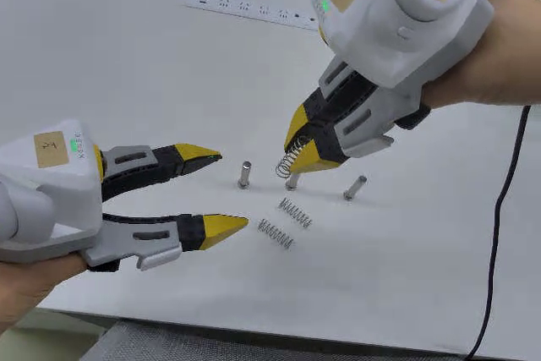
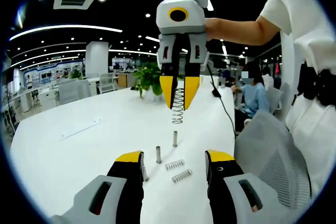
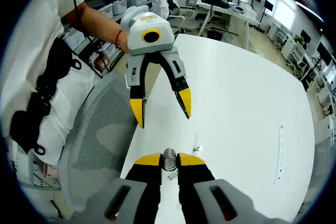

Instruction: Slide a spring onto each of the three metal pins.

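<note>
Pinching a spring (image 1: pixel 290 161) upright in the clenched right gripper (image 1: pixel 298 151) just above the middle pin (image 1: pixel 292 181), lined up for sliding on, with left gripper (image 1: pixel 233 189) spread open and spare springs (image 1: pixel 295 212) nearer the bench (image 1: pixel 127 65) front edge.

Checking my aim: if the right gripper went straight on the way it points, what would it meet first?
Likely the middle pin; the spring held by the right gripper hangs right above it, though depth is unclear.

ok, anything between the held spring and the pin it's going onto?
Nothing visible. The spring in the right gripper hangs above the middle pin with open air between them. Two loose springs lie beside the pins; the open left gripper is off the path.
</note>
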A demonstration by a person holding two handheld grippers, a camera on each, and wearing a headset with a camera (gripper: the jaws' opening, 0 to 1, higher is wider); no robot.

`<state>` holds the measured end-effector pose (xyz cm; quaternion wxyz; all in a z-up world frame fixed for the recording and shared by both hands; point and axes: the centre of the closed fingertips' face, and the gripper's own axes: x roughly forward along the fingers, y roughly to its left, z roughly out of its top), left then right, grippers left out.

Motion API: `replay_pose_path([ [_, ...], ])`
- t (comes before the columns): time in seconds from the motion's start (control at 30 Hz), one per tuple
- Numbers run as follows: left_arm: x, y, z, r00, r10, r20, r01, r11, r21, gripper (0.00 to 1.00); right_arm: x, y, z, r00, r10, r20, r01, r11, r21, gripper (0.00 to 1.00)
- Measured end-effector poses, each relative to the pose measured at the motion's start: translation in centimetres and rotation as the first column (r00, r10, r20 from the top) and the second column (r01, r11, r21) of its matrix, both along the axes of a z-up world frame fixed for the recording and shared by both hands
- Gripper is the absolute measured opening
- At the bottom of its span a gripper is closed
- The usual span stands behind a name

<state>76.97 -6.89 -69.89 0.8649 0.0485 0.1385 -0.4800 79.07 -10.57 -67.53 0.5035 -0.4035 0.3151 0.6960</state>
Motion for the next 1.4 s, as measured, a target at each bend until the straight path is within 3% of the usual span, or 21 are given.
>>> replay_pose_path([
  [0.13, 0.0, 0.6, -0.2, 1.0, 0.006, 0.002, -0.006, 1.0, 0.004, 0.54, -0.1, 1.0, -0.1, 1.0, -0.011, 0.018, 0.011, 1.0, -0.004, 0.12],
  [0.27, 0.0, 1.2, -1.0, 1.0, -0.001, 0.01, 0.001, 0.999, 0.042, 0.6, 0.6, 1.3, -0.7, 0.999, -0.023, 0.031, 0.023, 1.0, -0.012, 0.12],
  [0.57, 0.5, 2.4, -1.8, 1.0, 0.023, 0.002, -0.023, 0.998, 0.05, 0.7, 2.5, 2.0, -2.7, 0.998, -0.035, 0.044, 0.037, 0.998, -0.045, 0.12],
  [0.93, 0.8, 3.3, -2.5, 0.999, 0.037, -0.02, -0.037, 0.999, 0.021, 0.84, 4.6, 2.8, -5.8, 0.998, -0.043, 0.046, 0.047, 0.996, -0.082, 0.12],
  [1.17, 0.8, 3.1, -2.5, 0.999, 0.037, -0.03, -0.037, 0.999, -0.007, 0.94, 5.3, 3.0, -7.9, 0.997, -0.063, 0.039, 0.067, 0.993, -0.098, 0.12],
  [1.4, 1.0, 3.0, -2.4, 0.999, 0.034, -0.037, -0.036, 0.999, -0.038, 1.0, 5.6, 3.2, -9.0, 0.996, -0.078, 0.035, 0.081, 0.991, -0.108, 0.12],
])
